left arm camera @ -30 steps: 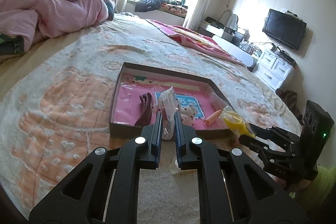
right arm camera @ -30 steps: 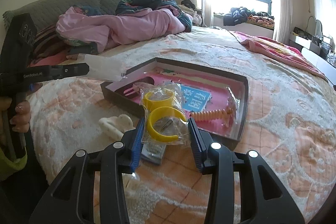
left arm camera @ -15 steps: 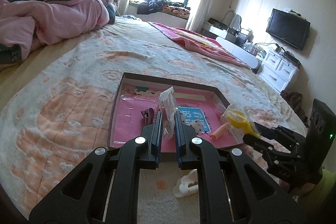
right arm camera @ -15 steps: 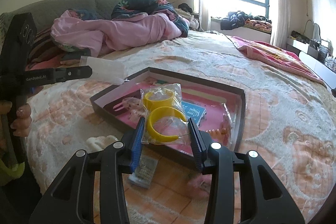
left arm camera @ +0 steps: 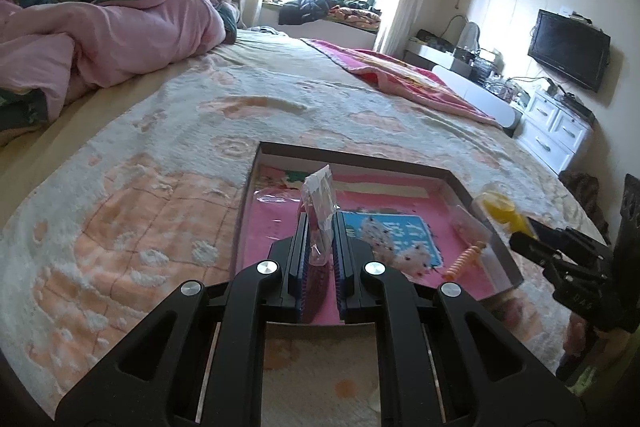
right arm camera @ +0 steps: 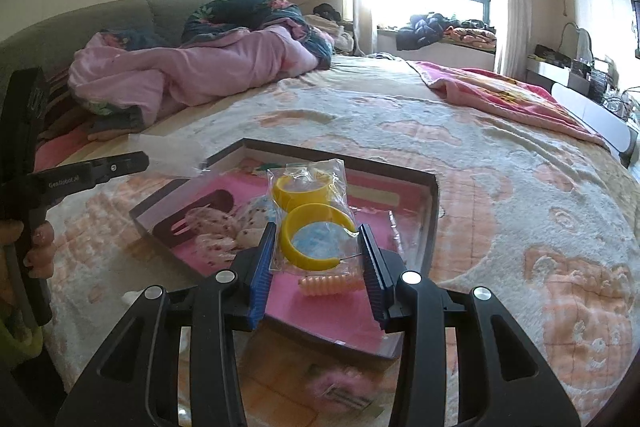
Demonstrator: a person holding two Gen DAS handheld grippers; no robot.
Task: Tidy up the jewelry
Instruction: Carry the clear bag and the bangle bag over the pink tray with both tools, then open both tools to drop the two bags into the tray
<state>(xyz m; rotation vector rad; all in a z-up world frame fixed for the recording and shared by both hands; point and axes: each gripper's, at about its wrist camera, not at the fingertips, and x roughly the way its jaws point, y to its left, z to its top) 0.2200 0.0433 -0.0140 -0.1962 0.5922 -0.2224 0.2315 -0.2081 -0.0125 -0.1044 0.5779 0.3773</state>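
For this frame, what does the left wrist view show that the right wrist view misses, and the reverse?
Only the left wrist view shows the black wall-mounted television and white drawer cabinet. Only the right wrist view shows the dark brown cut-out hair clip lying in the box and the person's hand holding the left hand-held gripper. Both show the shallow dark-rimmed box with pink lining, the ridged orange spiral hair tie, and the clear bag of yellow hoop earrings in the right hand-held gripper.
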